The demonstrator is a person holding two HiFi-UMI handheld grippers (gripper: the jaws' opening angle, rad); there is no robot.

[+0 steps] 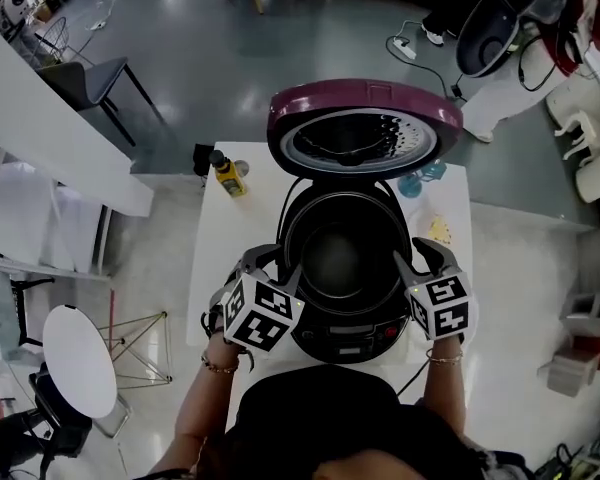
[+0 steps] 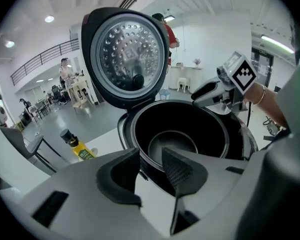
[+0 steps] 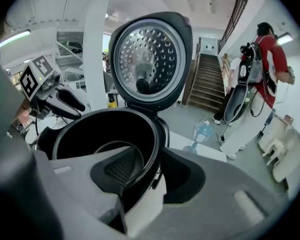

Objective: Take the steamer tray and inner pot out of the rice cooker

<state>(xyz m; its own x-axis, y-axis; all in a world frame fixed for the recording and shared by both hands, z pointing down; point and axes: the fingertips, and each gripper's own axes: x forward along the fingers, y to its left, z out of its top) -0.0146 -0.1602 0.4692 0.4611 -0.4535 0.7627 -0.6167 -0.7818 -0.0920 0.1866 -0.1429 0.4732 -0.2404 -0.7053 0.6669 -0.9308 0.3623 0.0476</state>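
The rice cooker (image 1: 345,336) stands at the near middle of the white tabletop (image 1: 230,258), its lid (image 1: 365,128) tipped fully back behind it. The inner pot (image 1: 342,258) sits seated in the cooker, dark and bare down to its bottom. No steamer tray shows in the cooker or anywhere in the views, so the step in hand appears to be lifting out the pot.

The left tool (image 1: 272,271) is at the cooker's left rim and the right tool (image 1: 415,258) is at its right rim, opposite each other. Each has its jaws partly apart. In each gripper view one jaw reaches over the pot's mouth and the other stays outside the cooker wall, with the rim running through the gap. Neither pad looks pressed on the rim yet, so nothing is clamped.

The next move likely calls for both tools to settle lower on the thin rim and close evenly. They would then raise the pot straight up so it does not scrape the cooker's inner wall.

The raised lid overhangs the back of the cooker, so the pot should come up and toward the person. A yellow bottle (image 1: 228,176) stands behind the cooker to its left and a bluish glass (image 1: 420,180) behind it to its right. Bare tabletop lies beside the cooker on both sides, more on the left.
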